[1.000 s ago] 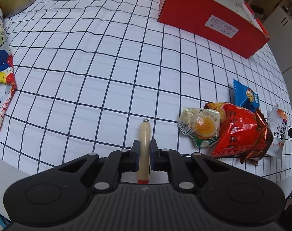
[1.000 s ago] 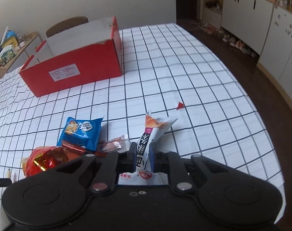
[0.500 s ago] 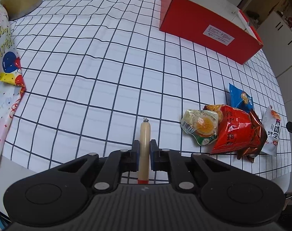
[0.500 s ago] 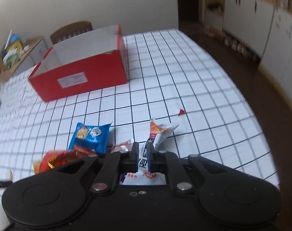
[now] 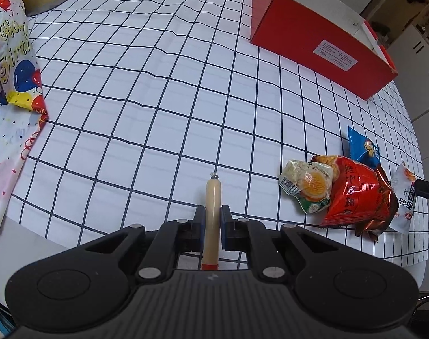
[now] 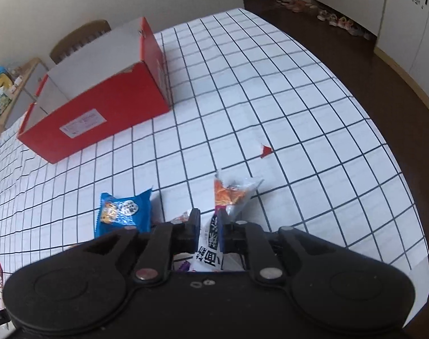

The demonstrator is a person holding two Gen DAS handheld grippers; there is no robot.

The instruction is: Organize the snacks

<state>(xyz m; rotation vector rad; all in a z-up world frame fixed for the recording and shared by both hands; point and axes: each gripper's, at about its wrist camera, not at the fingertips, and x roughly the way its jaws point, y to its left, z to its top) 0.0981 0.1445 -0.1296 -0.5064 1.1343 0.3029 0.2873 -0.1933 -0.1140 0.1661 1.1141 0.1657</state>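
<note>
My left gripper (image 5: 213,217) is shut on a pale sausage stick (image 5: 213,197) and holds it above the near edge of the checked table. My right gripper (image 6: 208,220) is shut on a white snack packet (image 6: 231,195), lifted off the cloth; the packet also shows in the left wrist view (image 5: 403,195). A green egg packet (image 5: 307,185), a red foil bag (image 5: 355,195) and a blue packet (image 5: 362,147) lie in a pile at the right. The blue packet (image 6: 124,212) sits just left of my right gripper. An open red box (image 5: 319,48) stands at the far side, also in the right wrist view (image 6: 101,107).
A balloon-print gift bag (image 5: 13,65) lies at the table's left edge. A small red scrap (image 6: 265,150) lies on the cloth right of the box. A chair (image 6: 78,39) stands behind the box, cabinets (image 6: 406,8) and shoes on the floor at the far right.
Both grippers have risen, each still holding its snack. The white packet has come up off the table and the right view now looks down into the red box.
</note>
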